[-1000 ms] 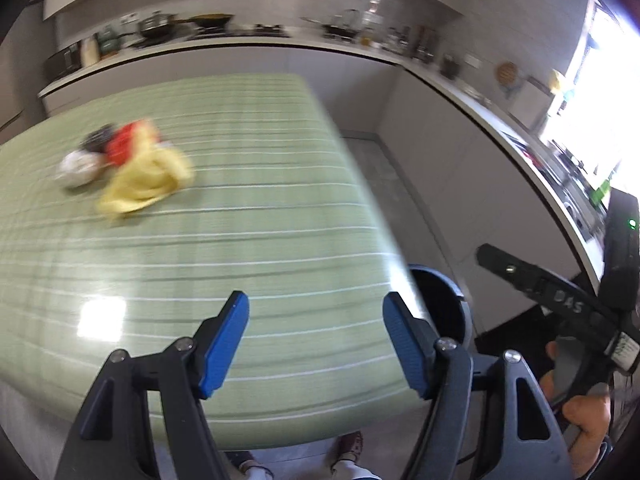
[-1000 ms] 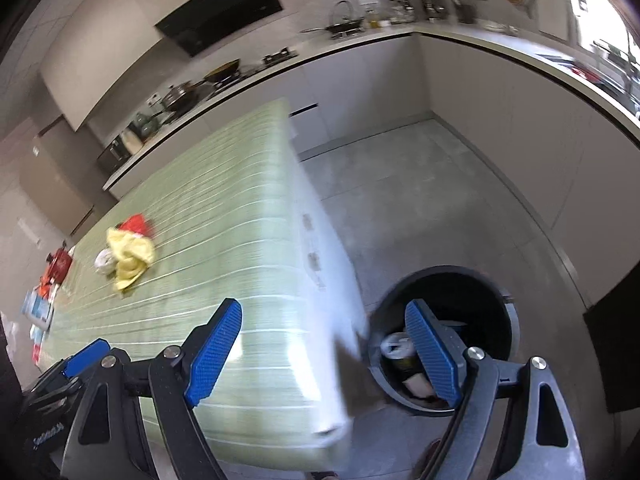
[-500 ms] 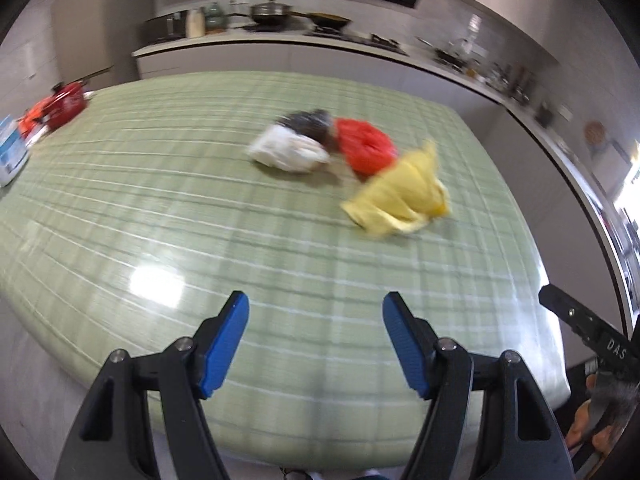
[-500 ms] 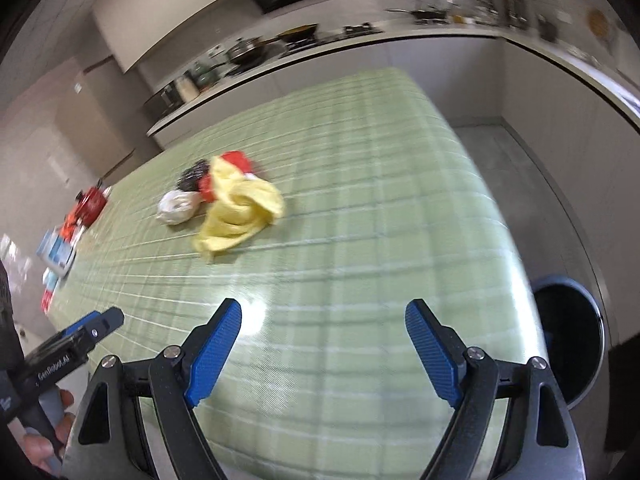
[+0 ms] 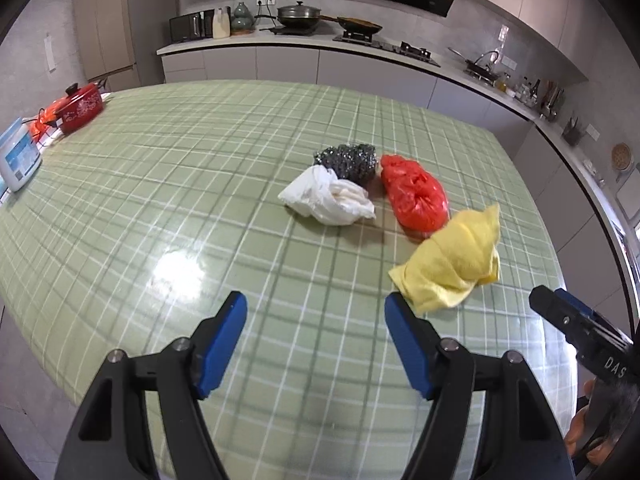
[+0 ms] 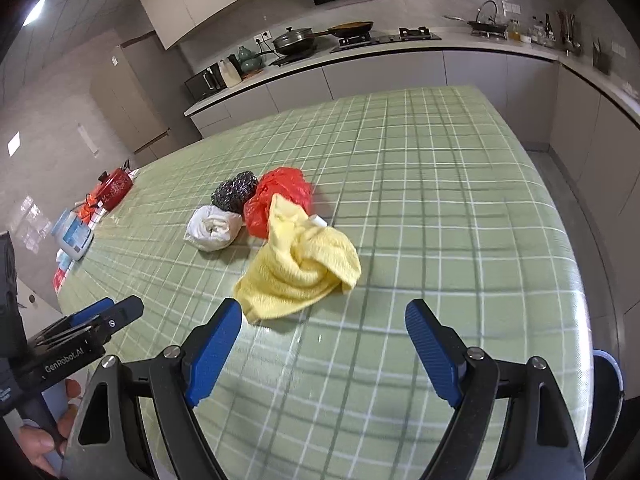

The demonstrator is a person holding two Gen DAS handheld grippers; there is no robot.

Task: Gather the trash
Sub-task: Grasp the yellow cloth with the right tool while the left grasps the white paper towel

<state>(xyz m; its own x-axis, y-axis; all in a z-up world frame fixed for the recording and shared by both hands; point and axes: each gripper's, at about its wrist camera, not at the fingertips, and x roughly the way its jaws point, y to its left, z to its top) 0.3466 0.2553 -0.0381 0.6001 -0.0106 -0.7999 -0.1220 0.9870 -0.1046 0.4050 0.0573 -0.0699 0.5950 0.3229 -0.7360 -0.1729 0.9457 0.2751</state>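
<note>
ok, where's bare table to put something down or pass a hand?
Free: the wide patch between the red pot and the white bag, and the near strip ahead of the left tool. Also right of the yellow cloth in the right view. Crowded: scrubber, red bag and cloth bunched together.

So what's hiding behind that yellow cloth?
From the right wrist view, the red plastic bag sits just behind the yellow cloth, partly covered by it. A small white bit peeks out at the cloth's edge; what it is cannot be told.
</note>
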